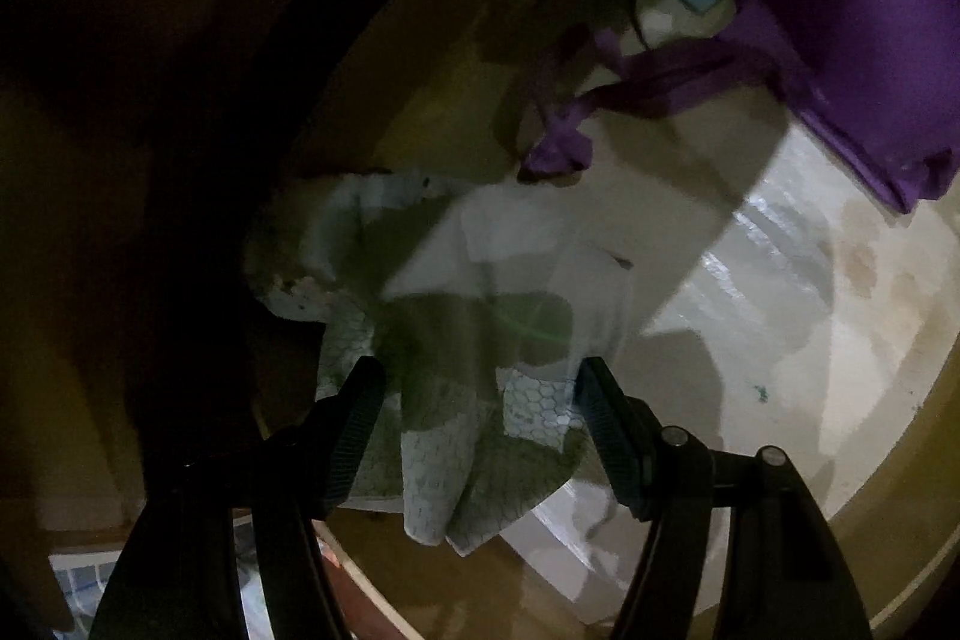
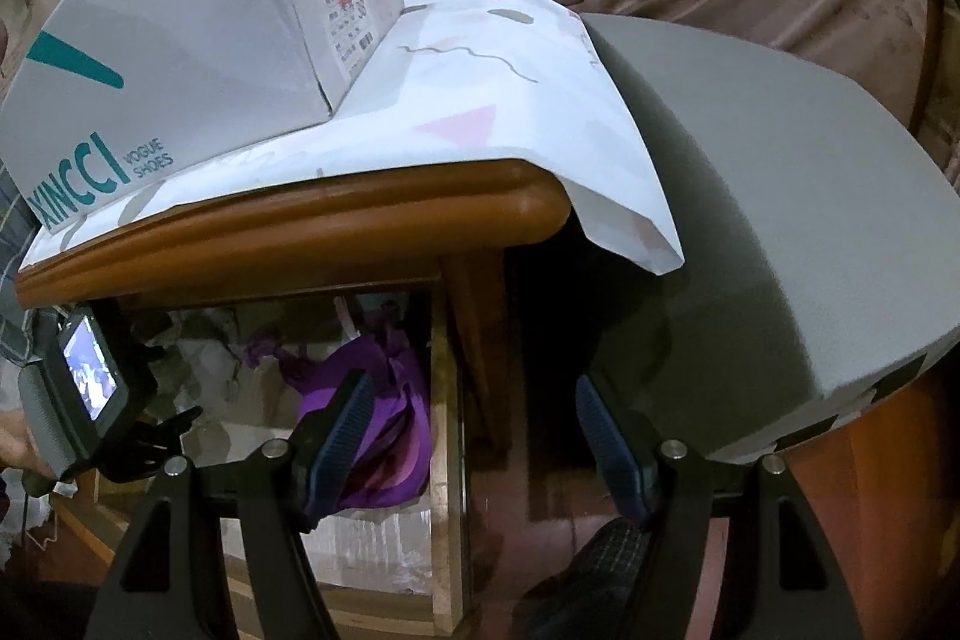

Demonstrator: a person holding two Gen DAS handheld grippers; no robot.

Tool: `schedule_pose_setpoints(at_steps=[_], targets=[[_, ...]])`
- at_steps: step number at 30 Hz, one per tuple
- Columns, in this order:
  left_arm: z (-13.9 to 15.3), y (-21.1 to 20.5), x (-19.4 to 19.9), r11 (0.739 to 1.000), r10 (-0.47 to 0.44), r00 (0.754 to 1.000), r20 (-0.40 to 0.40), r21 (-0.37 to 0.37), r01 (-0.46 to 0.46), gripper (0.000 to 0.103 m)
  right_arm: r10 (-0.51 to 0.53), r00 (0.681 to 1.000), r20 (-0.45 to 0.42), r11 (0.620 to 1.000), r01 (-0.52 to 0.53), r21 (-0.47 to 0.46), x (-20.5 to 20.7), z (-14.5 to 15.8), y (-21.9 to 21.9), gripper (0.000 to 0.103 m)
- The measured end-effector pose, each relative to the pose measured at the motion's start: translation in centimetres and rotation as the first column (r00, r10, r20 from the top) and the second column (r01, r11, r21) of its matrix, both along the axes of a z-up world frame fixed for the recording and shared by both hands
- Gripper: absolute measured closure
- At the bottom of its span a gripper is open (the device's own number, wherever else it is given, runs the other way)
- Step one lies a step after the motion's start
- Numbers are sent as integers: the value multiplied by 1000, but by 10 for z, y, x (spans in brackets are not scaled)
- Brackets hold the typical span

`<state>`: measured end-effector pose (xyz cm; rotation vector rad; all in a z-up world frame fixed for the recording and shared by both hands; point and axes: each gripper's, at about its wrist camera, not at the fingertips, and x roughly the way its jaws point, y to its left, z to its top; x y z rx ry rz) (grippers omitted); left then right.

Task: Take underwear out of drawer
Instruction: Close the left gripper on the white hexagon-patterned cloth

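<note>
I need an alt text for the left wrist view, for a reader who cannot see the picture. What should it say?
The open left gripper reaches into a dim drawer, its fingers on either side of a pale, honeycomb-patterned piece of underwear. Further back in the drawer lies a purple garment, with other small items that are blurred behind it.

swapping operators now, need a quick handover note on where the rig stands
Left gripper: open, jaws either side of the pale hexagon-patterned underwear, which looks to lie on the open wooden drawer's plastic-lined floor; not clamped.
Right gripper: open, empty, outside the drawer in front of the cabinet.
Crumpled purple fabric garment: at the drawer's back right.
Done: drawer open, left gripper at the underwear.
Left: close on it, lift it out.
</note>
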<state>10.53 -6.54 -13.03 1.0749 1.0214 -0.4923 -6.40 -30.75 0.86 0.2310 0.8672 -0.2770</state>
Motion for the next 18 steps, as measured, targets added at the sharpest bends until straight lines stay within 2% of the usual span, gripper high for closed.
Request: schedule_pose_setpoints(at_steps=[1,2,3,9,12,18], targets=[[-2,-1,-1,1000,-10,1000,-12,5,10,44,-2,1000,0,1000,2,5,0,0,-1,31],[-4,-2,-1,1000,-13,999,-30,9,14,55,-4,1000,-3,1000,4,8,0,-1,-1,31],[-4,-5,3,1000,-10,999,-50,6,10,62,-6,1000,-5,1000,6,8,0,-2,-1,31],[4,-10,9,1000,14,995,-101,-20,-16,83,5,1000,-9,1000,-5,13,2,-2,1,31],[12,-7,4,999,14,982,-190,-46,-23,87,14,1000,-4,1000,-14,8,1,-1,2,31],[18,-6,-15,997,6,939,-345,-72,-33,87,22,1000,2,1000,-22,18,1,1,2,31]])
